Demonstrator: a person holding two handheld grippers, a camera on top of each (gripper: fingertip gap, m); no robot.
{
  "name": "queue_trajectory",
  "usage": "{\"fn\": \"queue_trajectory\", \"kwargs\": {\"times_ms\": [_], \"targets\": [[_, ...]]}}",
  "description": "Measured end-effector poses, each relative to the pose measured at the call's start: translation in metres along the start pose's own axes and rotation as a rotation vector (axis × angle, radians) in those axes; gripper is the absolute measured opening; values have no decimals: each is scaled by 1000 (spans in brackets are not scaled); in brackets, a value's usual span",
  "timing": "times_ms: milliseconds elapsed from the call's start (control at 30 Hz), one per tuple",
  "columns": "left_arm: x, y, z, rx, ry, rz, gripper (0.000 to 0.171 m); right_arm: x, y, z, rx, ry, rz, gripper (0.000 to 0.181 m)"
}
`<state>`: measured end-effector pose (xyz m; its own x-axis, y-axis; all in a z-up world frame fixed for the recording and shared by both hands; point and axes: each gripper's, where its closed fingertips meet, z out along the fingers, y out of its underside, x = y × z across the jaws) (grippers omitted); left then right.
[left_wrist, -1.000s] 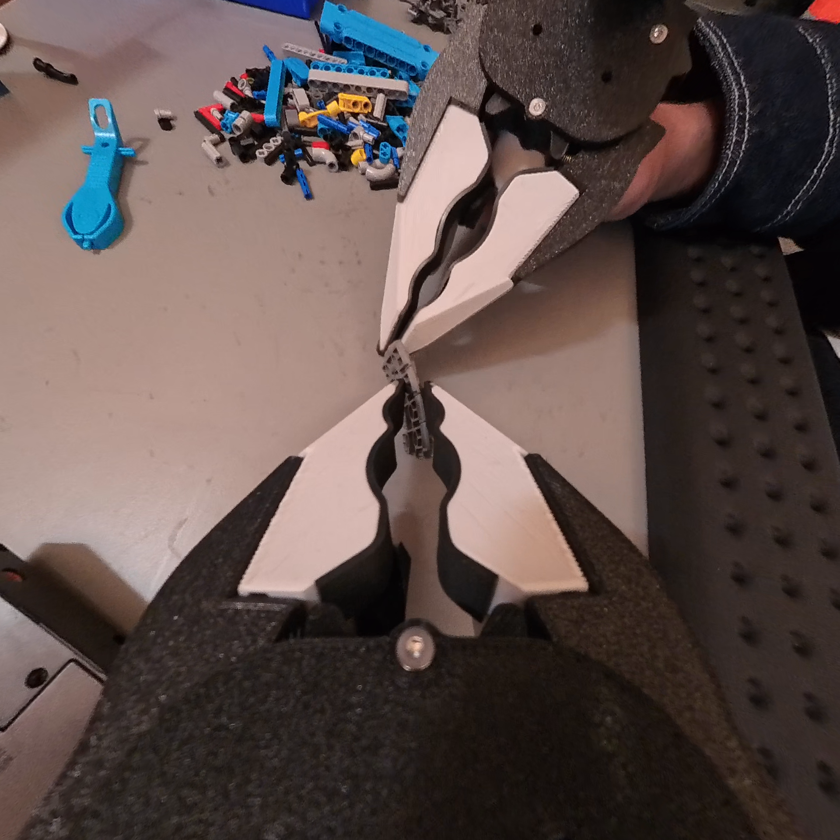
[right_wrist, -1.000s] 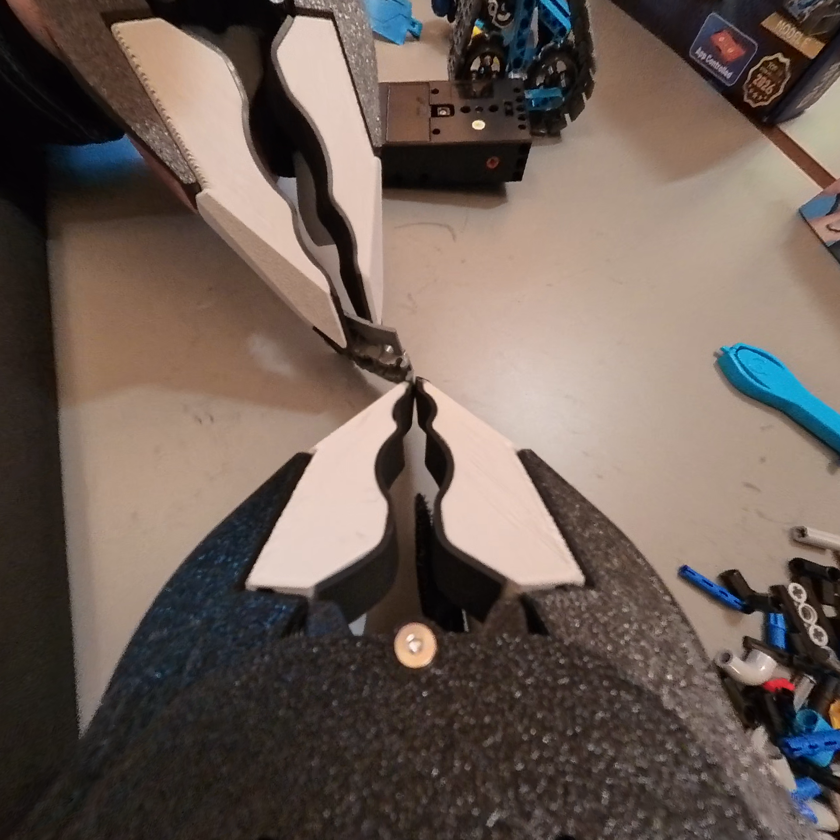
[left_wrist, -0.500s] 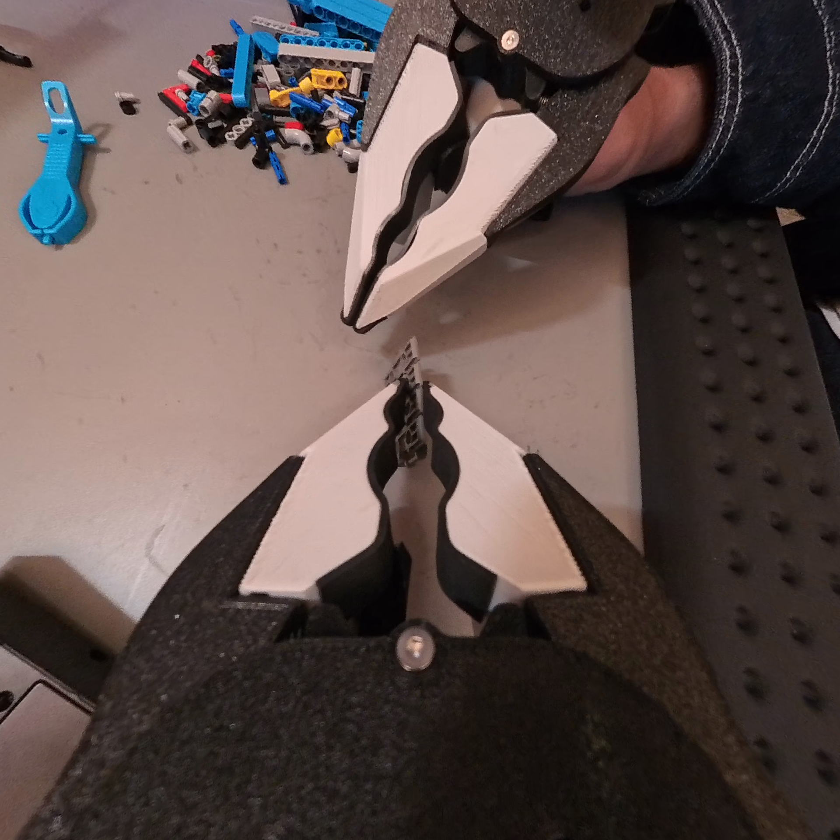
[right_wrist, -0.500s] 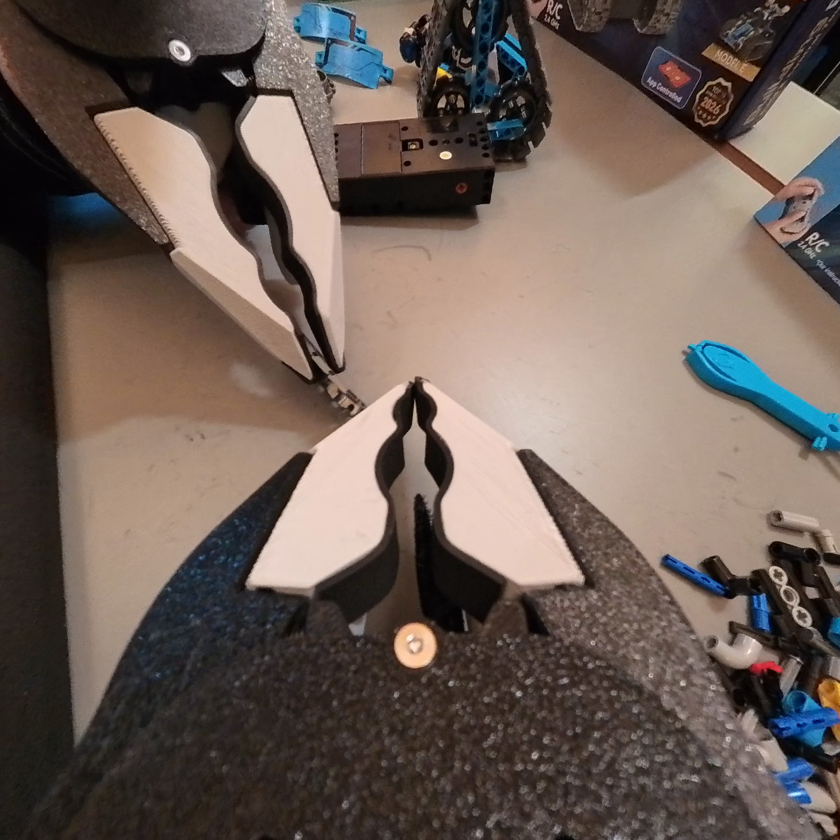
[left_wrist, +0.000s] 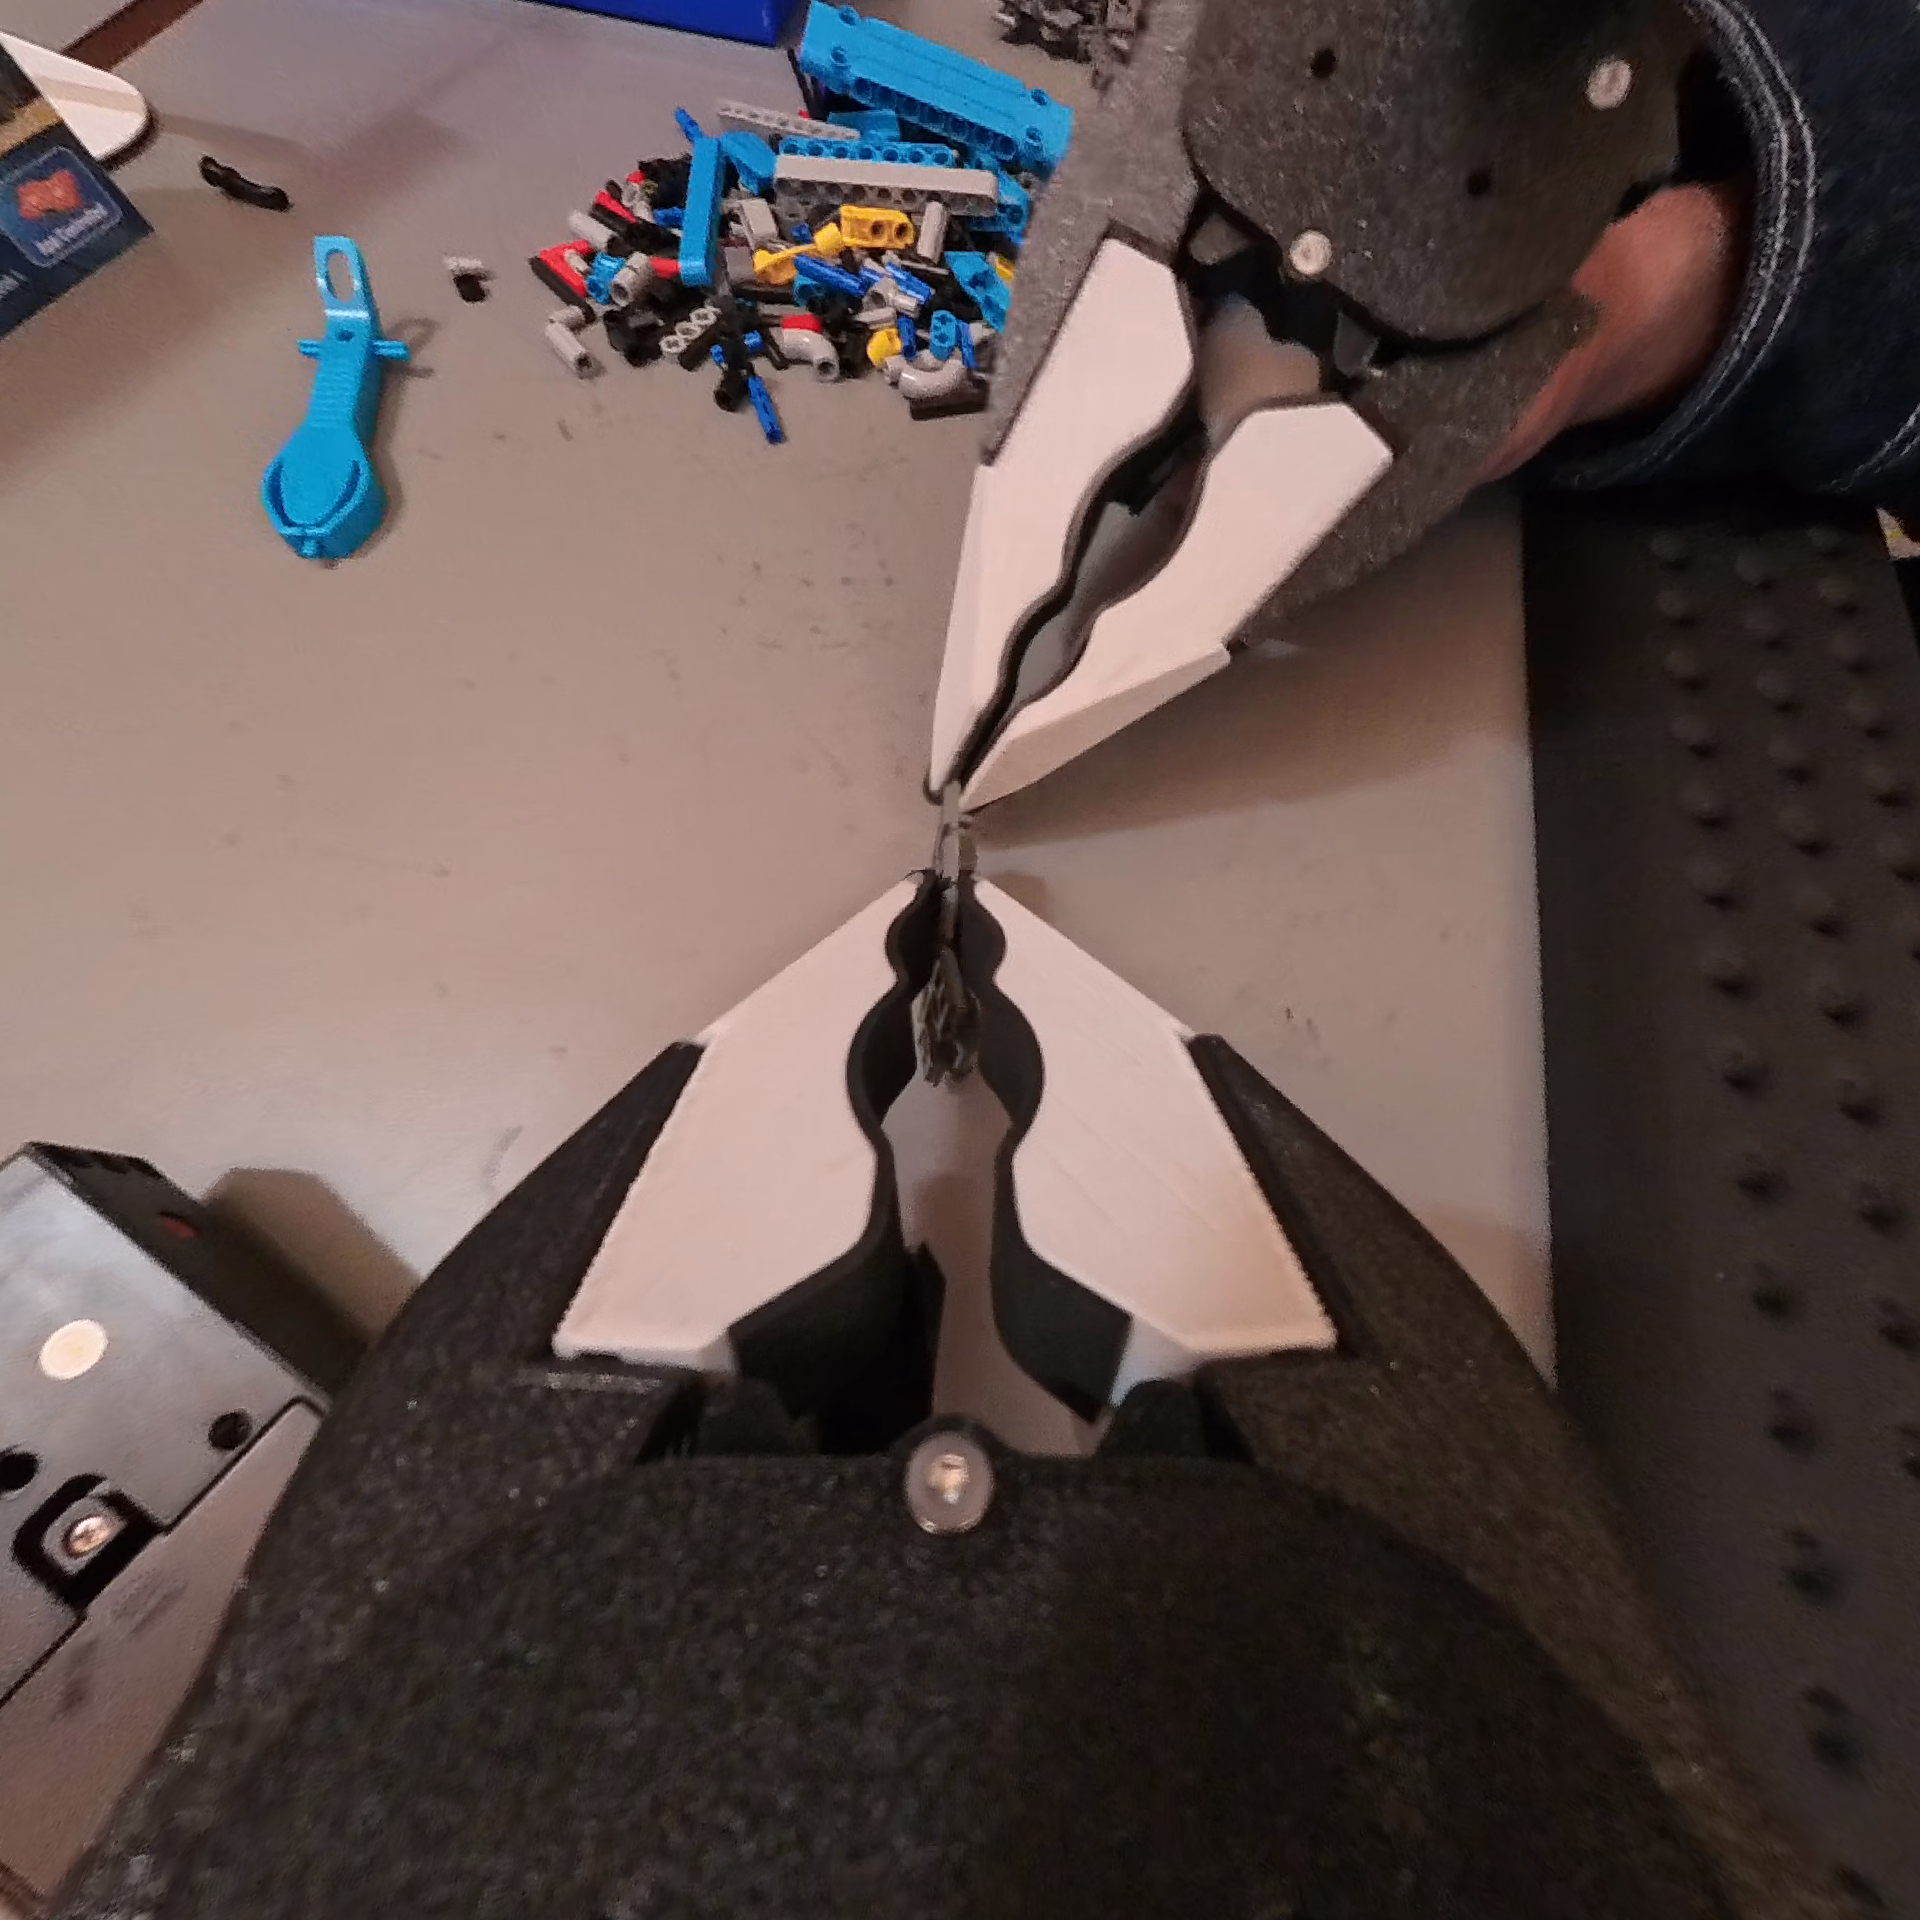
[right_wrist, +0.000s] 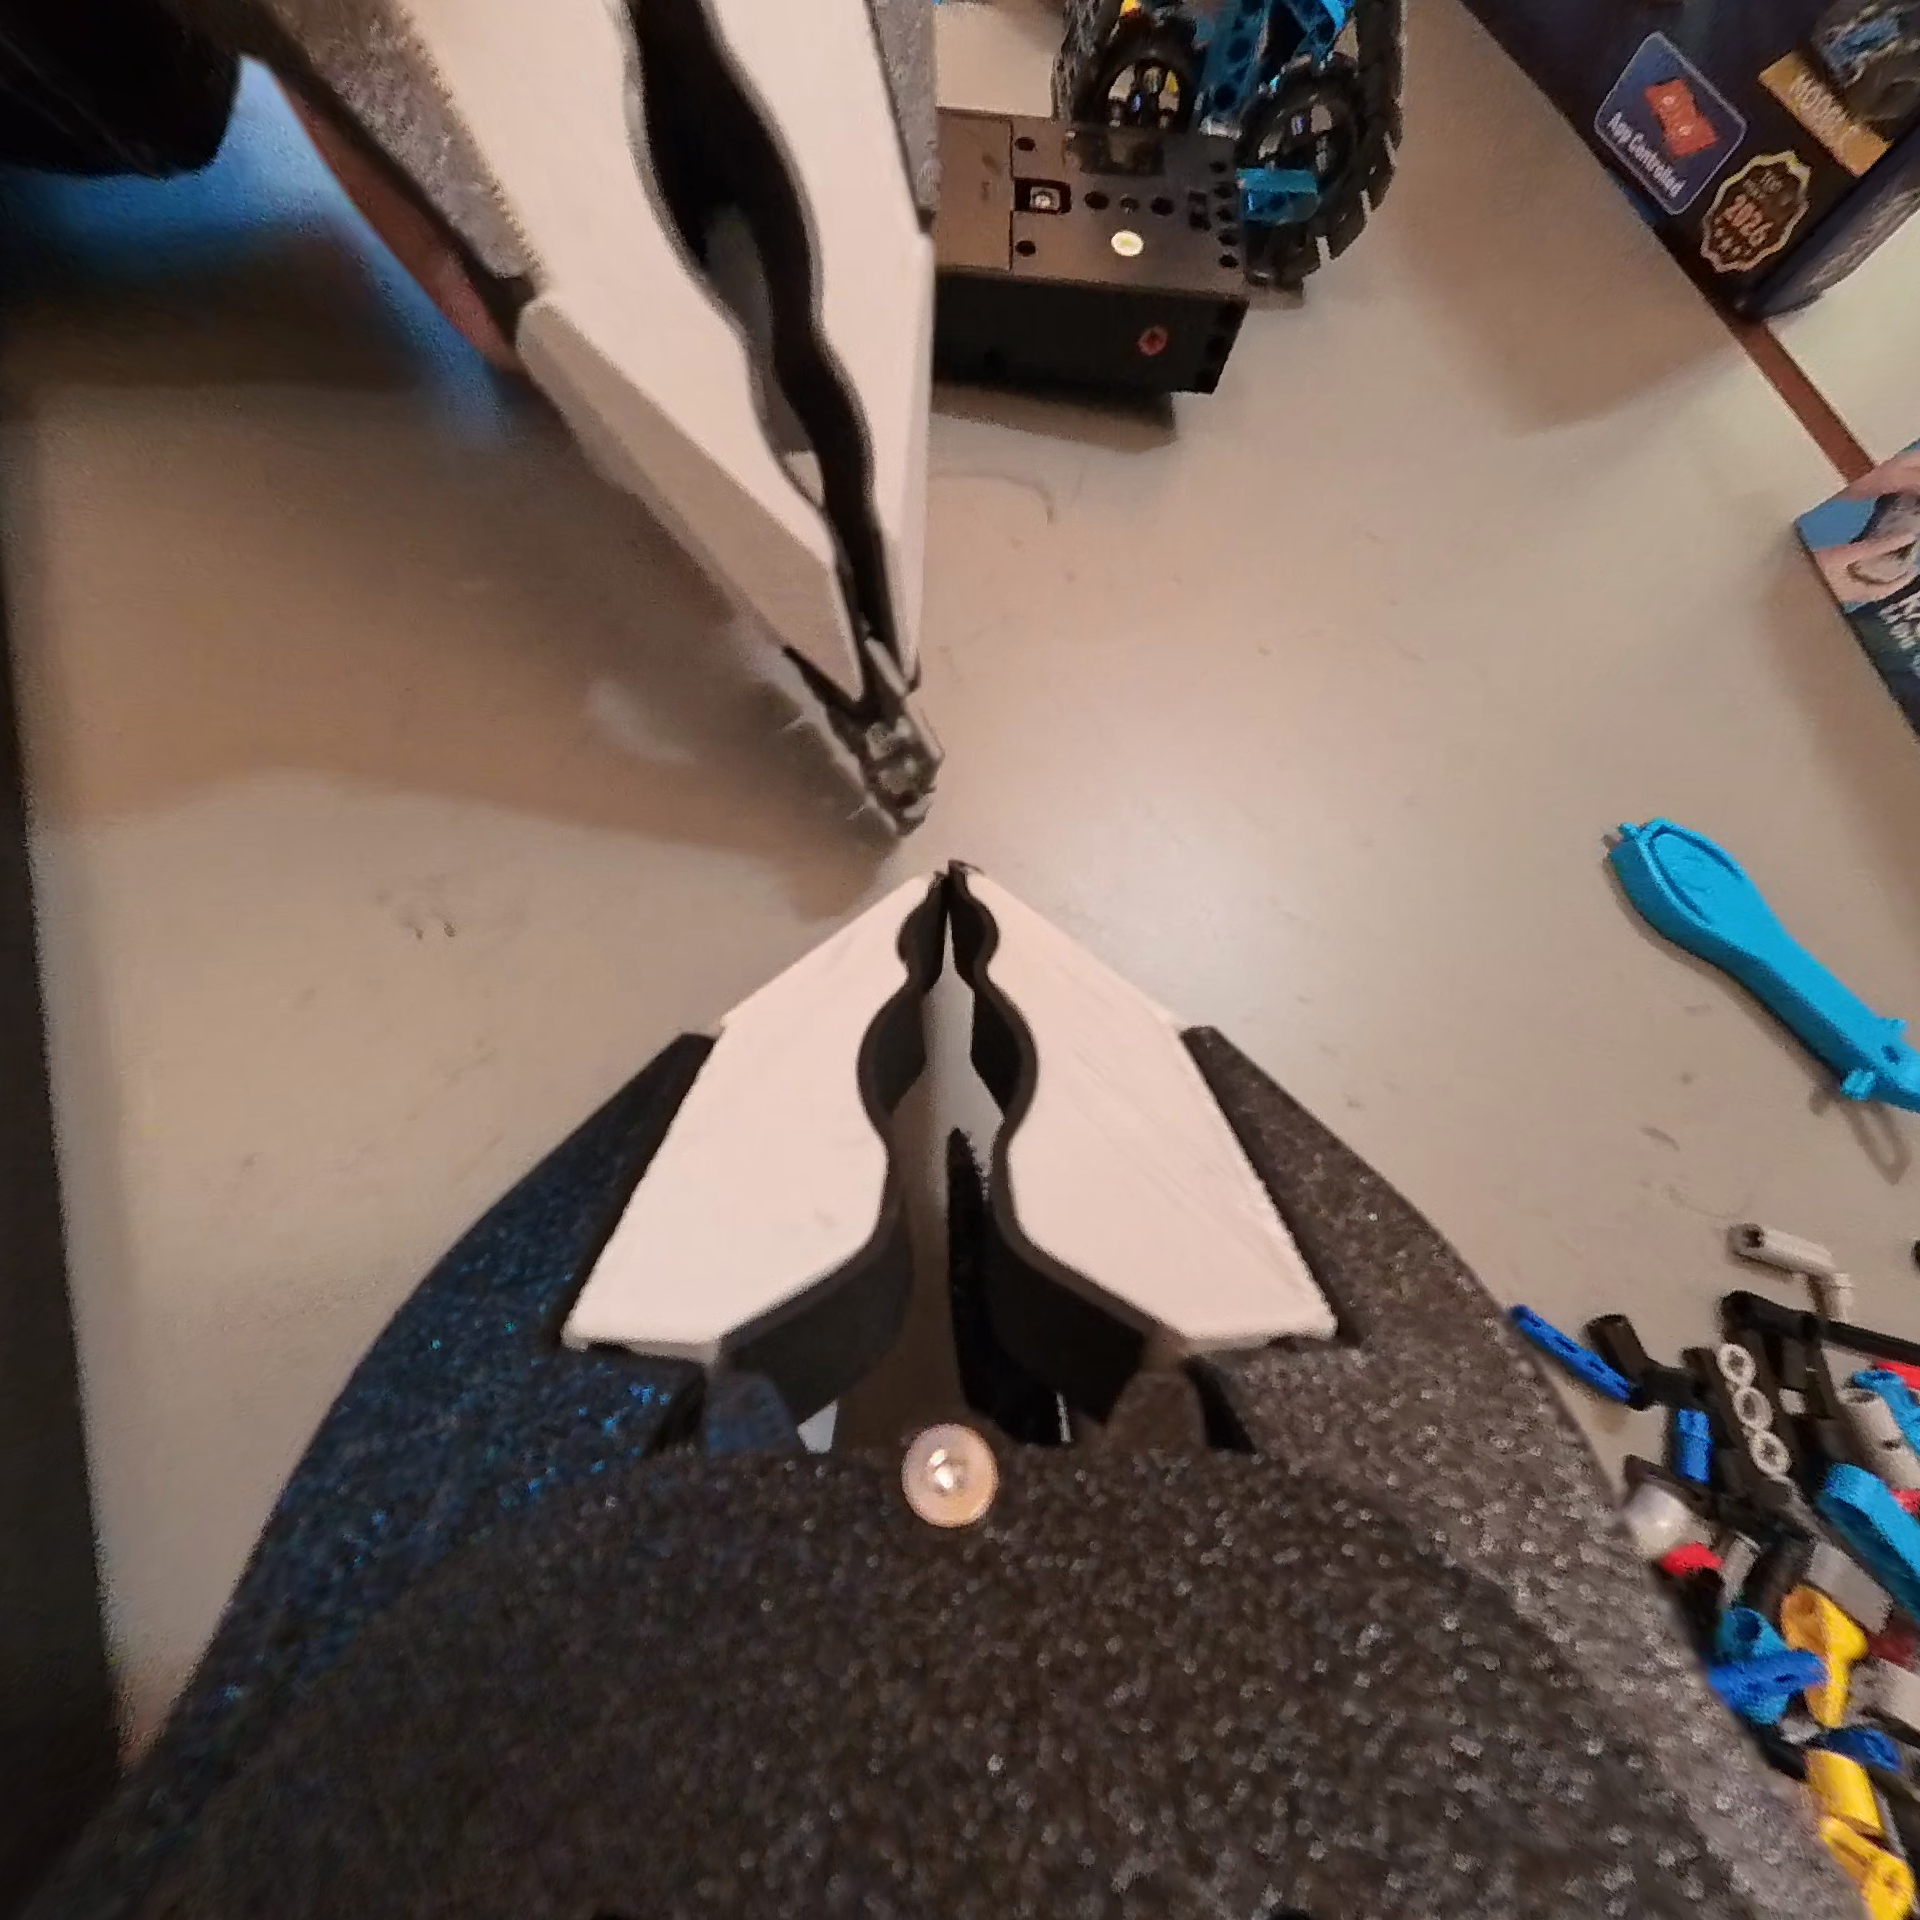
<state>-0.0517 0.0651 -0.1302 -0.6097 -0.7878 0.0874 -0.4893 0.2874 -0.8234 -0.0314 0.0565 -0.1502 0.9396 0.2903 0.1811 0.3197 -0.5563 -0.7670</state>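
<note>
My left gripper (left_wrist: 940, 883) is shut on a short dark grey toothed building piece (left_wrist: 945, 1008), held above the grey table (left_wrist: 520, 779). The piece's end sticks out past the fingertips. My right gripper (left_wrist: 951, 795) comes in from the upper right, shut, with its tips at that free end; I cannot tell whether they touch it. In the right wrist view the right gripper (right_wrist: 951, 878) is shut with nothing showing between its fingers. The left gripper (right_wrist: 878, 681) hangs at the upper left with the grey piece (right_wrist: 894, 769) just beyond my tips. A hand in a dark sleeve (left_wrist: 1787, 260) holds the right gripper.
A pile of small coloured building parts (left_wrist: 810, 270) and a blue plastic tool (left_wrist: 332, 436) lie on the far side of the table. A black box (left_wrist: 94, 1382) is at the near left and a dark studded mat (left_wrist: 1725, 1039) at the right. A wheeled model (right_wrist: 1216, 114) and printed cartons (right_wrist: 1714, 135) stand behind.
Half a second ago the right gripper had drawn back from the grey piece. It has now come close again, tip to tip with the left gripper. Both views are blurred by motion.
</note>
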Motion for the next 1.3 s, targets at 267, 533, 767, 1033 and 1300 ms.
{"fn": "queue_trajectory", "kwargs": {"times_ms": [267, 533, 767, 1033, 1300], "targets": [[-8, -4, -2, 28, -31, -6, 2, 12, -6, -7, 17, 73, 0, 0], [-20, -17, -20, 108, -68, -33, 2, 26, -49, -13, 165, -20, 146, 0], [-73, -30, -64, 308, -242, -235, 3, 39, -117, -17, 498, -303, 411, 0], [-62, -48, -78, 451, -101, -310, 2, 41, -94, -32, 463, -267, 421, 0], [-22, -45, -52, 343, 9, -151, 2, 18, -96, -24, 431, -279, 213, 17]]}}
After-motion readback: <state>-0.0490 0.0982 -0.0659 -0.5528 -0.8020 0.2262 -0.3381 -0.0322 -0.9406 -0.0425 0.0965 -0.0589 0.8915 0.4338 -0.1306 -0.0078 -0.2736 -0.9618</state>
